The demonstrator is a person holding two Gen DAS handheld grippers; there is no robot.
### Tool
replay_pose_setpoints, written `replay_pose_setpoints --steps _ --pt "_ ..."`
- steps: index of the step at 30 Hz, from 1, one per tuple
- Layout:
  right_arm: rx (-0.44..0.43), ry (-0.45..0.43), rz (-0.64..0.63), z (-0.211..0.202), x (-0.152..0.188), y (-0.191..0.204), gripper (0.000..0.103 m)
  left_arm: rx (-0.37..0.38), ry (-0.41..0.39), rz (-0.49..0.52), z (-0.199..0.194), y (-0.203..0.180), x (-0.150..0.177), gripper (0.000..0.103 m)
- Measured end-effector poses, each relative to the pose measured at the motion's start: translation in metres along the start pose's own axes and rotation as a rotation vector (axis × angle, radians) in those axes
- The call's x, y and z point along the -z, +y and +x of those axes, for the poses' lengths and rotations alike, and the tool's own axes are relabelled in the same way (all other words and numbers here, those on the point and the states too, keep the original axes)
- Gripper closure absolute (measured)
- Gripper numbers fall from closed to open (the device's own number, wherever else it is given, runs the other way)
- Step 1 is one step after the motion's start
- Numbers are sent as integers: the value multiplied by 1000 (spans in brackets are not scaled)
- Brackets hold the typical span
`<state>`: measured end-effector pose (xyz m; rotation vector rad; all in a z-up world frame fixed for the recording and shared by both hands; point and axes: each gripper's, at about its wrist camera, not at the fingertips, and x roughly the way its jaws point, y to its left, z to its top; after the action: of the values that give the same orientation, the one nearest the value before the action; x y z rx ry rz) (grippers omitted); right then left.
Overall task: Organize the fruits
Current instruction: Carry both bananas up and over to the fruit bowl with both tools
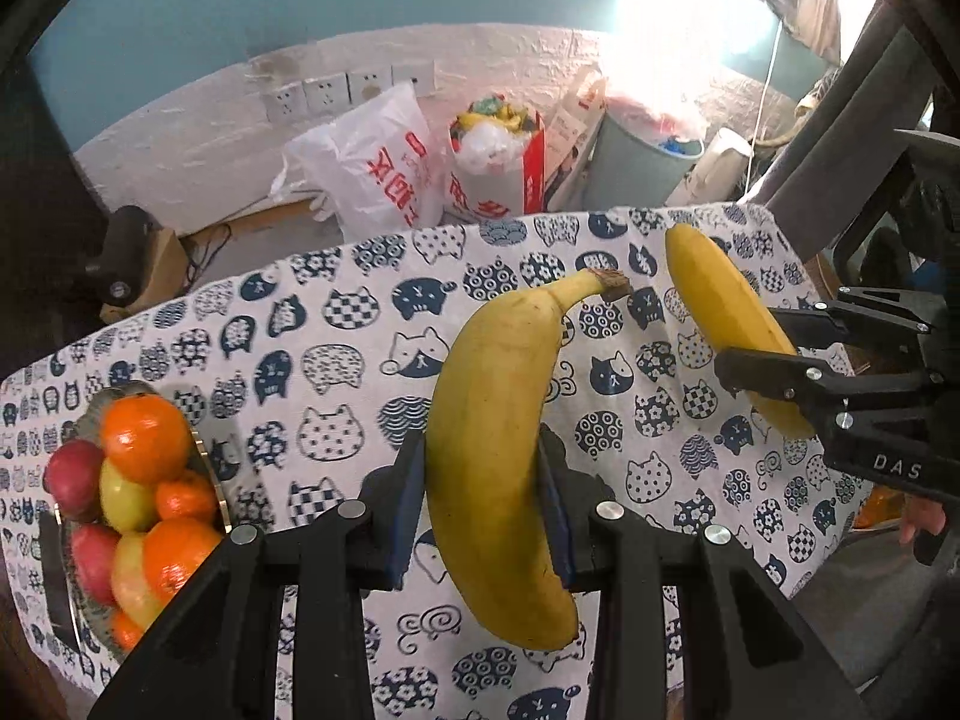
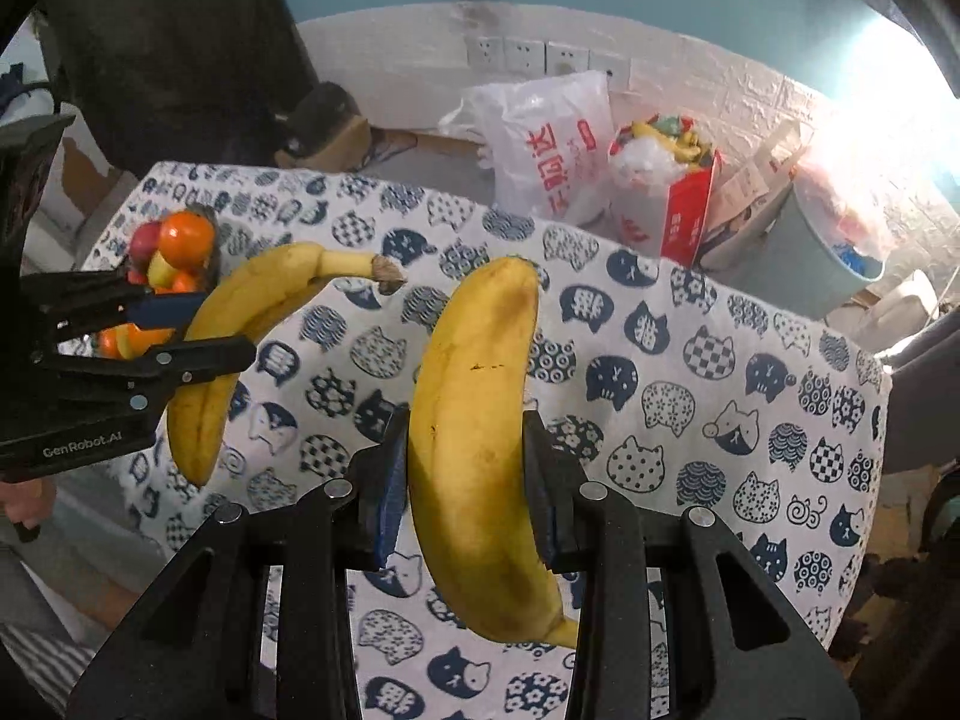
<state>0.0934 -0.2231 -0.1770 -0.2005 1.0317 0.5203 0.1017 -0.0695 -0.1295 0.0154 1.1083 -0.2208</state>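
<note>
Two bananas hang in the air above the table, one in each gripper. The left gripper is clamped across the middle of a banana with its stem, which stands nearly upright between the blue pads, its brown stem end tipped up and away toward the far edge of the table. The right gripper grips the other banana the same way, around its belly, with the blunt tip pointing up and the thin end curling down below the fingers. Each banana is clear of the cloth beneath it. Seen from the left side, the right gripper comes in from the right edge with its banana angled across its jaws; seen from the right, the left gripper does the mirror of that at the left edge.

Below them lies a white tablecloth printed with navy cat faces. At its left end sits a fruit bowl, heaped with oranges, red apples and yellow-green fruit, well apart from both bananas.

Behind the table, against a white brick wall, stand a white plastic bag with red lettering, a stuffed red-and-white bag and a pale bin. A row of wall sockets sits above them.
</note>
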Motion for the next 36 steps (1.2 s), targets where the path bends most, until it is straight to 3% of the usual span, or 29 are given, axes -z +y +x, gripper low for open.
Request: replay_pose_setpoints --steps 14,36 --pt "-48 -79 -25 -31 -16 37 69 -16 -71 -35 -49 26 14 67" --pt "-147 -47 -157 -2 -57 130 69 -92 -102 -211 -78 118 54 67"
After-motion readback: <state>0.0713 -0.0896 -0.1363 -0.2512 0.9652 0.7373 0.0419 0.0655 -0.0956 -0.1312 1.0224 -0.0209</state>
